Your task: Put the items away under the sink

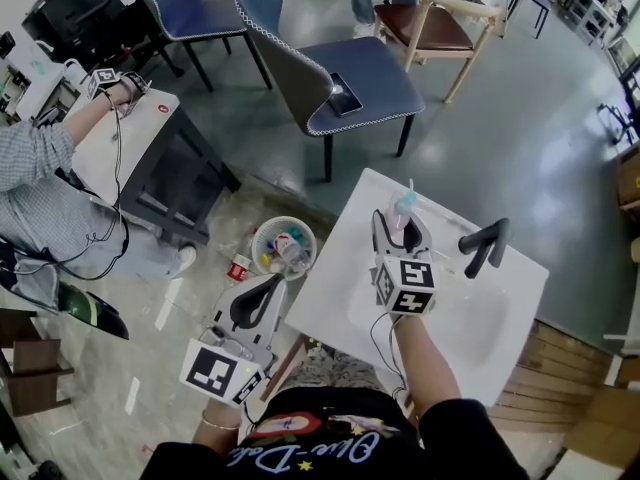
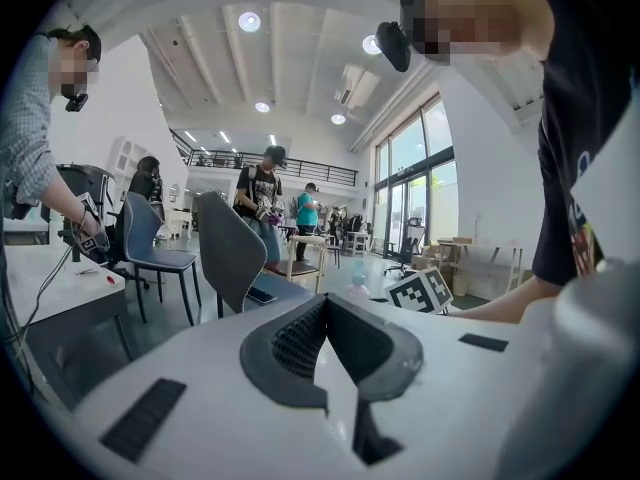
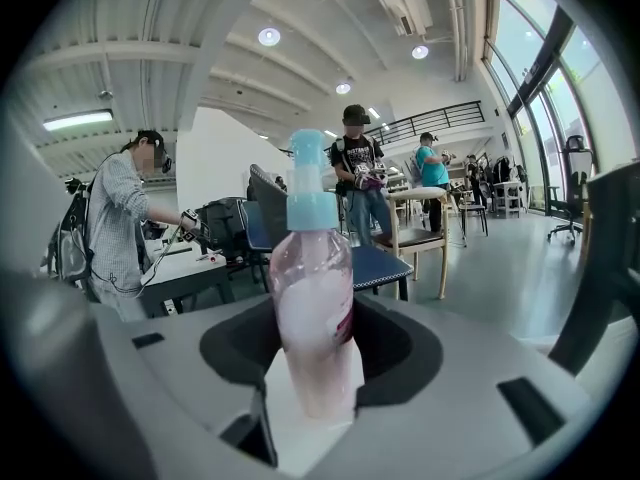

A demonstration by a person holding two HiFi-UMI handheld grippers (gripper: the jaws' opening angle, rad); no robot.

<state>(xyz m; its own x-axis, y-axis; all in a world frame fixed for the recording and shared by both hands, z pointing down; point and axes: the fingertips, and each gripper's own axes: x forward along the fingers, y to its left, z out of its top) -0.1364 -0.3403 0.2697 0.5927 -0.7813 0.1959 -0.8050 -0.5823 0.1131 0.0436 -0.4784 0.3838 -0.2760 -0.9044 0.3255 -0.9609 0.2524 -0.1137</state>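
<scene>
Pink bottle (image 3: pixel 312 298) with a pale blue pump top stands upright between the 2 jaws of our right gripper (image 1: pixel 402 223). The pads press on its sides, so the jaws stand wide and have hold of it. In the head view we see it over the white sink (image 1: pixel 335 278), near the far corner of the top, with the black faucet (image 1: pixel 485 246) to its right. We cannot tell whether its base touches the top.

Our left gripper (image 2: pixel 325 303) has its 2 jaws closed together, tips meeting, with nothing between them. It hangs low beside the sink's left edge, over the floor. Just beyond it, 1 round bucket (image 1: pixel 254 250) sits on the floor with several small items inside, and a small red and white can (image 1: pixel 238 268) lies just beside it.
</scene>
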